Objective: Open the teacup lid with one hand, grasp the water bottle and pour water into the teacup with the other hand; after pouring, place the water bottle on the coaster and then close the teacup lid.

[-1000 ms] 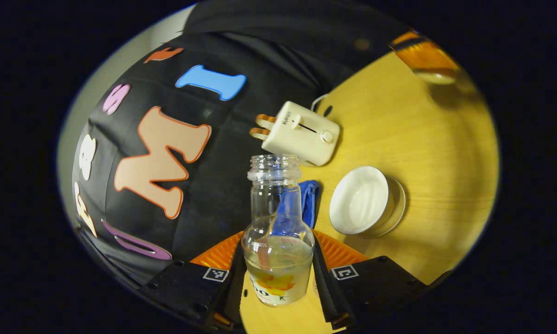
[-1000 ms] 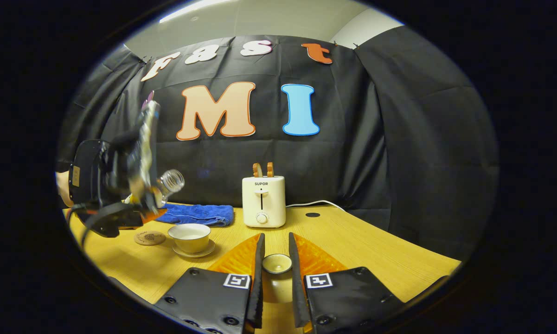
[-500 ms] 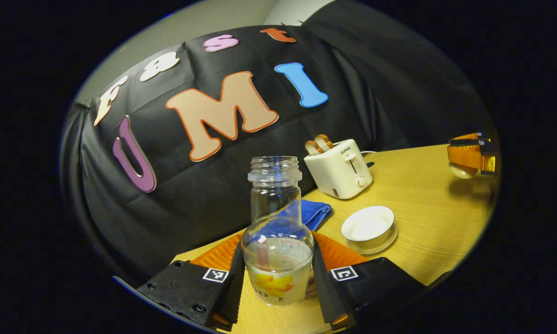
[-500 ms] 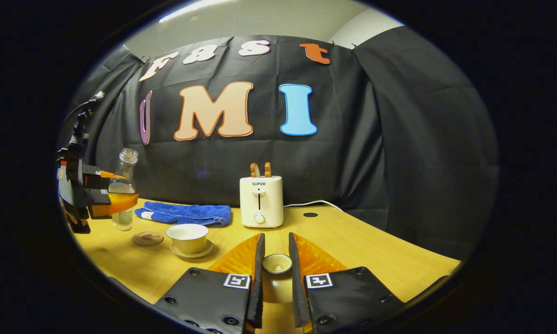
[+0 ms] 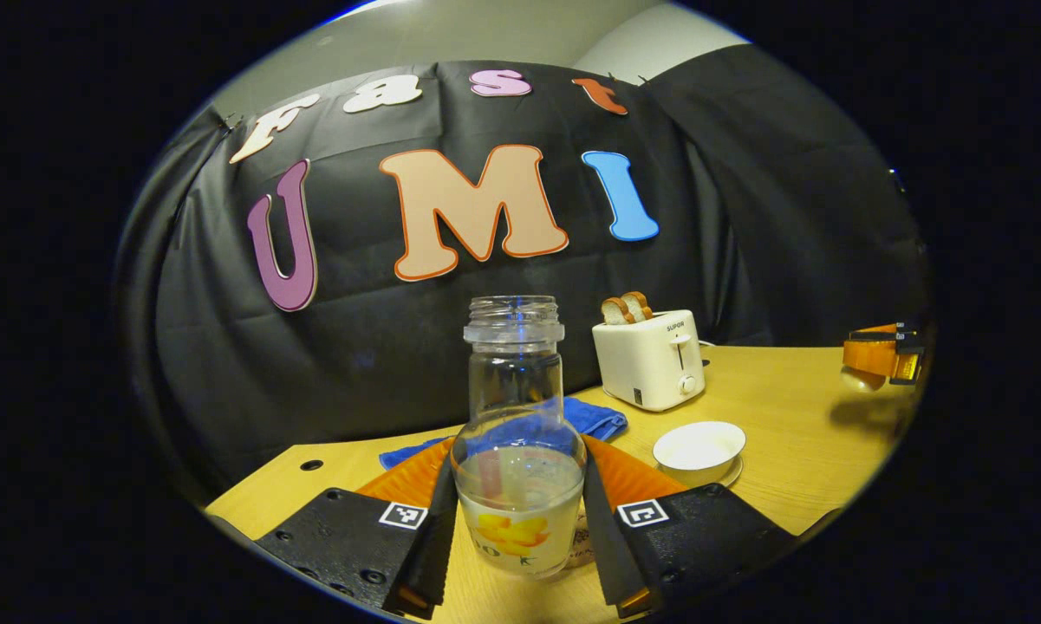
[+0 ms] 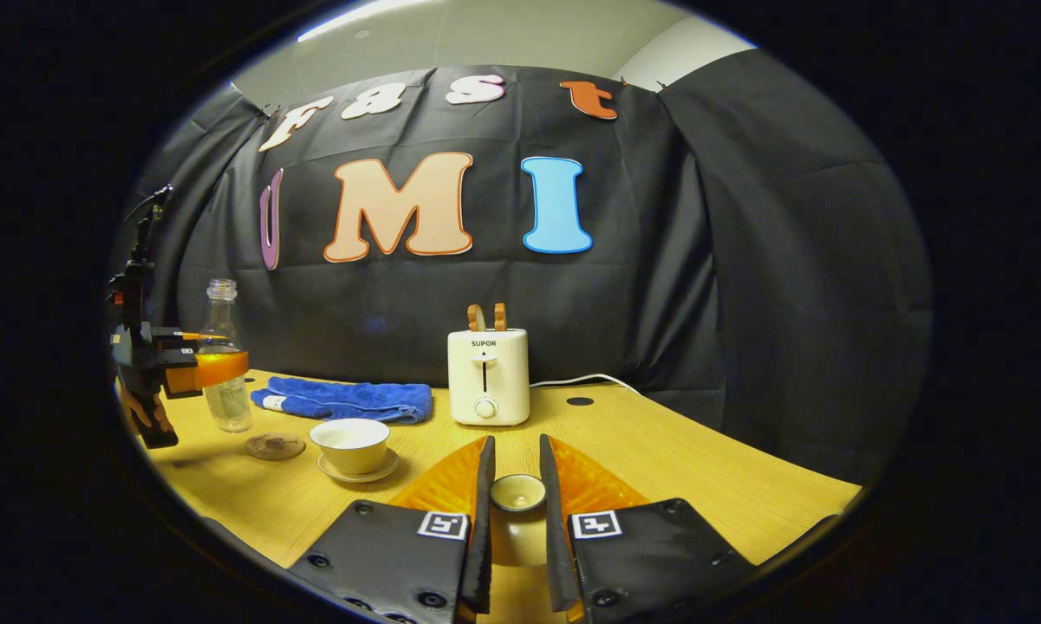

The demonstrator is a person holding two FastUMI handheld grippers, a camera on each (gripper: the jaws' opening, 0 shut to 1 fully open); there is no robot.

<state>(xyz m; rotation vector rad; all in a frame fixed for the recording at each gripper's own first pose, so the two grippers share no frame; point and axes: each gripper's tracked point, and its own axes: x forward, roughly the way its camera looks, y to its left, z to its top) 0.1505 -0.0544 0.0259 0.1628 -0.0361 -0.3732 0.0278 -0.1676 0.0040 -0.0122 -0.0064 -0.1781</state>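
My left gripper [image 5: 514, 520] is shut on a clear glass water bottle [image 5: 516, 433], upright, uncapped, about a third full. In the right gripper view that bottle [image 6: 223, 364] hangs a little above the table, just left of the round brown coaster [image 6: 275, 446], with the left gripper [image 6: 186, 368] around it. The white teacup [image 6: 353, 444] stands uncovered on its saucer [image 6: 360, 472], right of the coaster; it is the white teacup [image 5: 699, 451] in the left gripper view too. My right gripper [image 6: 517, 511] is shut on the teacup lid [image 6: 517, 492], held off to the right above the table.
A white toaster [image 6: 486, 375] with two slices stands at the back, its cord running right. A folded blue towel [image 6: 347, 400] lies behind the cup. The yellow wooden table [image 6: 702, 485] has a dark hole [image 6: 583, 401] near the toaster.
The bottle has swung from tilted over the cup back to upright and moved left and down, beside the coaster. The right gripper with the lid has stayed still.
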